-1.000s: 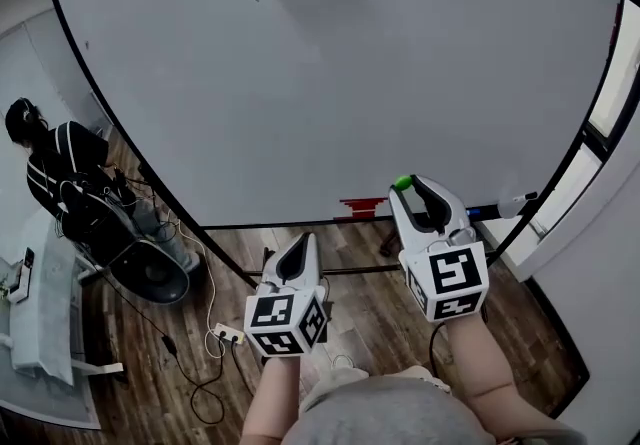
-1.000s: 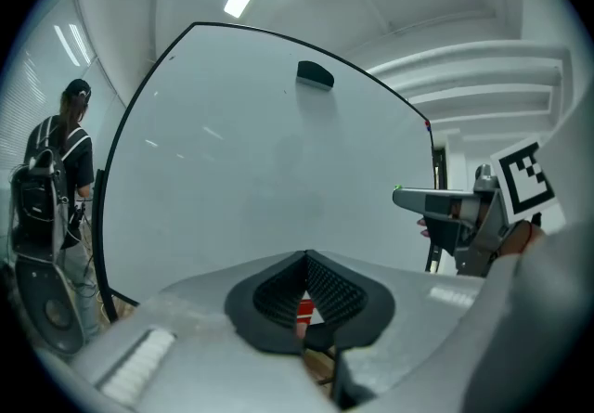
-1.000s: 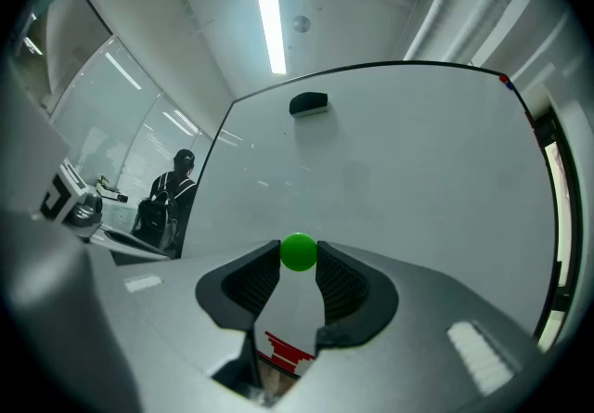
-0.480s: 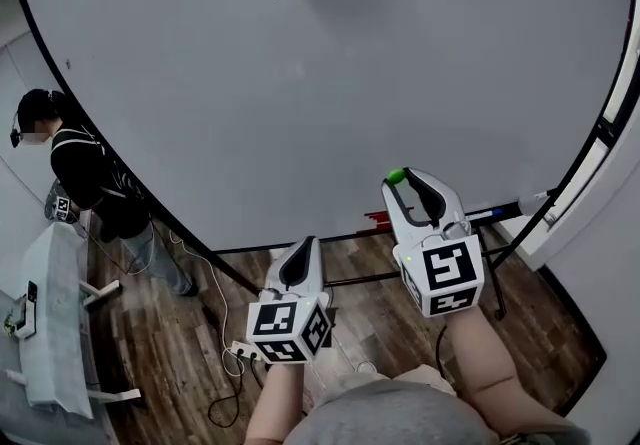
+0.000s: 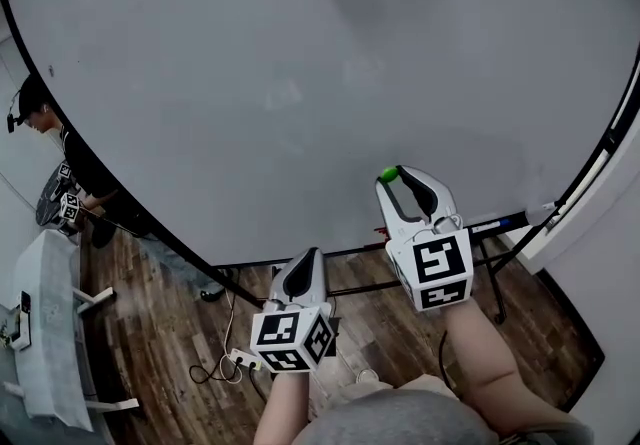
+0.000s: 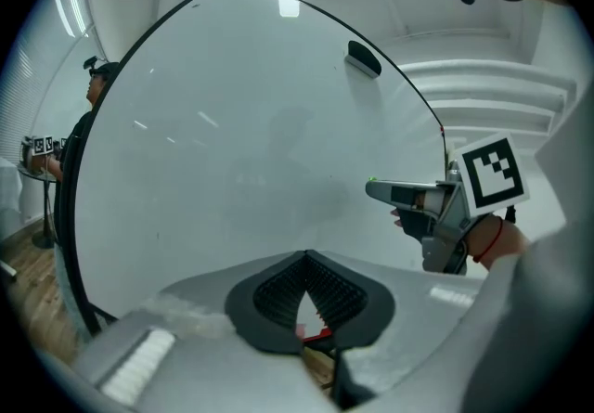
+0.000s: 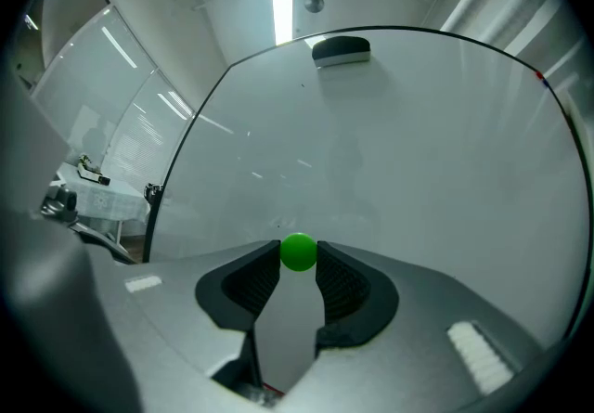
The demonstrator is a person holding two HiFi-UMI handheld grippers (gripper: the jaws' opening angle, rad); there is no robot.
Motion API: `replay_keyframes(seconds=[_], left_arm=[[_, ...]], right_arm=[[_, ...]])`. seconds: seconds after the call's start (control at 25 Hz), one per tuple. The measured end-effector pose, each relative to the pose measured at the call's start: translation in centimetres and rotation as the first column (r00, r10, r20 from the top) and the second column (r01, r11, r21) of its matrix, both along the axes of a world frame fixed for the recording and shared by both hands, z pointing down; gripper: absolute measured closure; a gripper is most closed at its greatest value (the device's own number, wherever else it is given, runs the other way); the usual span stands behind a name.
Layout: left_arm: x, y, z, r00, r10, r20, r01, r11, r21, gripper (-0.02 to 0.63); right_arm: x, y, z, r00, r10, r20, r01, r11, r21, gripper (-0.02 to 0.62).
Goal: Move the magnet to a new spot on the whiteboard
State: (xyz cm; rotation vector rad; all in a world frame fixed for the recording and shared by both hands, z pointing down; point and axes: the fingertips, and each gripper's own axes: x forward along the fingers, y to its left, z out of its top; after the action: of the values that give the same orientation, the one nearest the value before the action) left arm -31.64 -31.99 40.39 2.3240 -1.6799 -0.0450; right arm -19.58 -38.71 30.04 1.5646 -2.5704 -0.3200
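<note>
Status: magnet [image 7: 298, 251] is in the right gripper [image 5: 398, 178], pinched at the very tips of the jaws. It's a small green ball-shaped piece; the jaws stand a little apart with the pads pressing on either side of it, nothing else between them.

Left gripper [image 6: 304, 258]: jaws brought together, nothing in them. It sits lower and nearer the body in the head view, well apart from the whiteboard [image 5: 300, 113] and not taking part.

Position: right gripper points at the lower part of the board, above its bottom edge. The board face around it is bare; the only other item on it is a black eraser [image 7: 341, 50] up at the top edge.

Progress, as I read it: the pick is done and the placement isn't. The grip looks secure, though only at the tips.

Not sure whether the magnet is touching the board surface or just off it, since no view shows the gap cleanly. What's left is to set it against the board at the new spot, open the jaws and back off.
</note>
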Motion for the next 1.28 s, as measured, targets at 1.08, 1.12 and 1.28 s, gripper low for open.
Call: replay_keyframes(seconds=[1.08, 1.12, 1.28], left_arm=[[-0.9, -2.6, 0.3, 1.000, 0.017, -0.010, -0.016, 1.000, 0.013, 0.601], [-0.9, -2.6, 0.3, 1.000, 0.015, -0.011, -0.015, 1.000, 0.014, 0.601], [-1.3, -2.2, 0.3, 1.000, 0.007, -0.011, -0.007, 1.000, 0.012, 0.601]], right_arm=[[-0.3, -4.7, 0.9, 0.988, 0.151, -0.019, -0.150, 0.988, 0.019, 0.469], [-0.3, -4.7, 0.9, 0.988, 0.151, -0.018, -0.150, 0.988, 0.018, 0.469], [-0.2, -4.5, 0.9, 0.989, 0.149, -0.006, -0.149, 0.989, 0.013, 0.456]])
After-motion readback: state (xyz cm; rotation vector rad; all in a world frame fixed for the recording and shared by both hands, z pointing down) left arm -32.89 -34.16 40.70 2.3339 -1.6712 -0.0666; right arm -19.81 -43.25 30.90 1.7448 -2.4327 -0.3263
